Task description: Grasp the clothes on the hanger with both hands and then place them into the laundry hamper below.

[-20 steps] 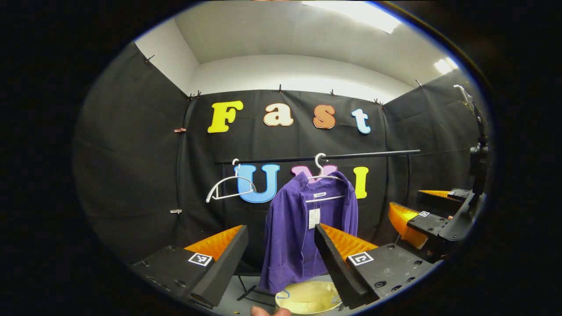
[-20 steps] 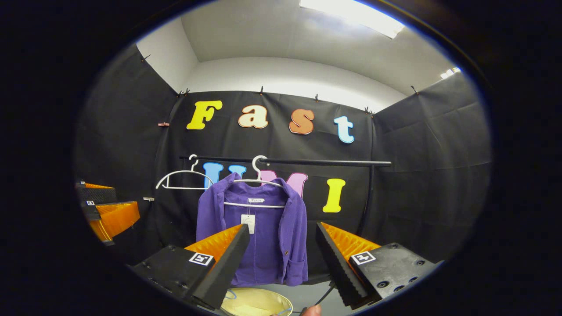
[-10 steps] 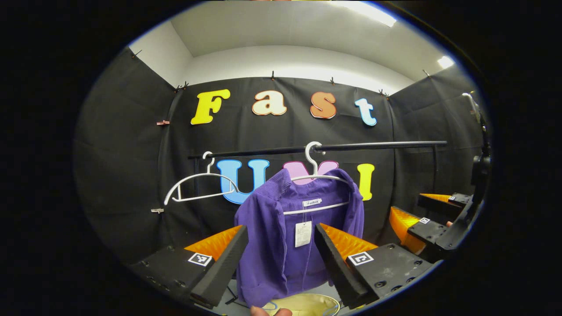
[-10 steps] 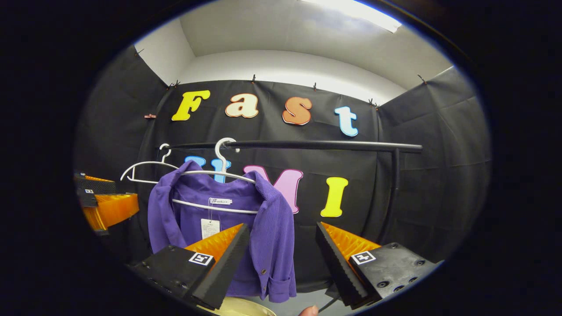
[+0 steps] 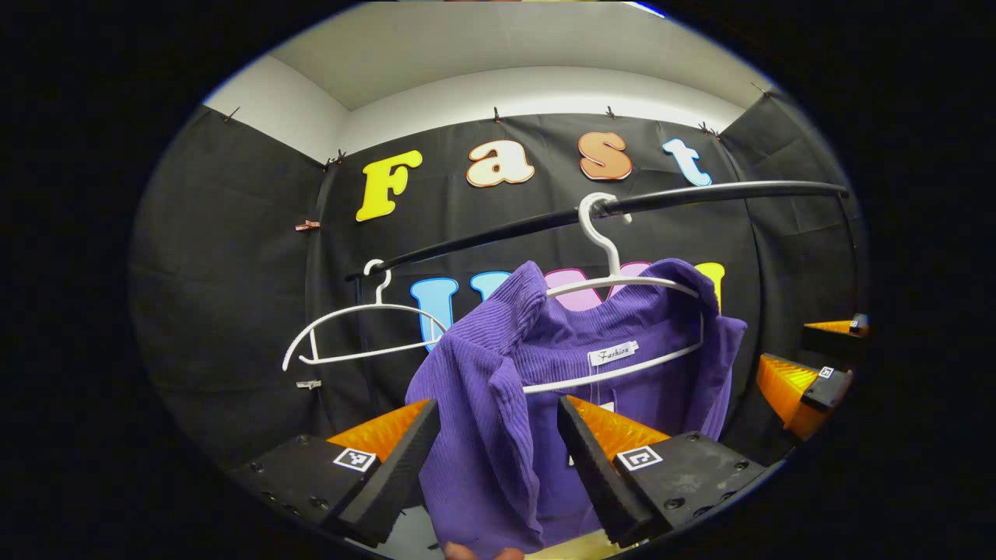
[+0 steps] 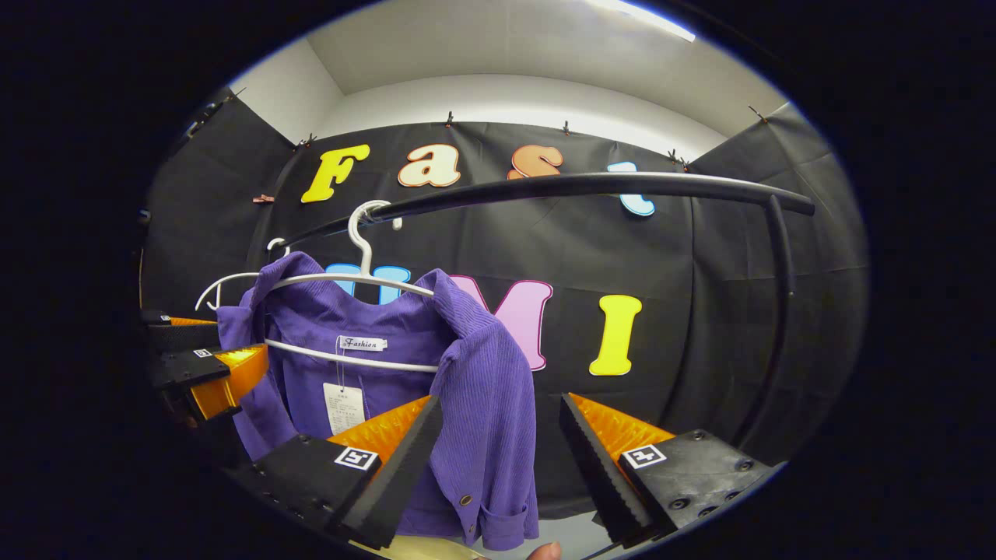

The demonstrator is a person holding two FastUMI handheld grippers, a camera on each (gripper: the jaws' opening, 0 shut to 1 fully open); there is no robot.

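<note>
Approaching grasp: purple jacket [image 5: 498, 404] hangs lengthwise from white hanger [image 5: 615, 272] at 12 o'clock of left gripper [image 5: 498, 459], its shoulder fold between wide-open, empty jaws. Right gripper [image 6: 498, 459], equally open and empty, meets opposite shoulder at 11 o'clock.

The purple shirt [image 5: 498, 389] is ribbed, matt corduroy-like cloth with a paper tag [image 6: 344, 407]. Its hanger [image 6: 354, 280] and the bare hanger [image 5: 358, 330] look like smooth white plastic. The rail [image 6: 591, 187] is smooth, dark, faintly glossy.
</note>
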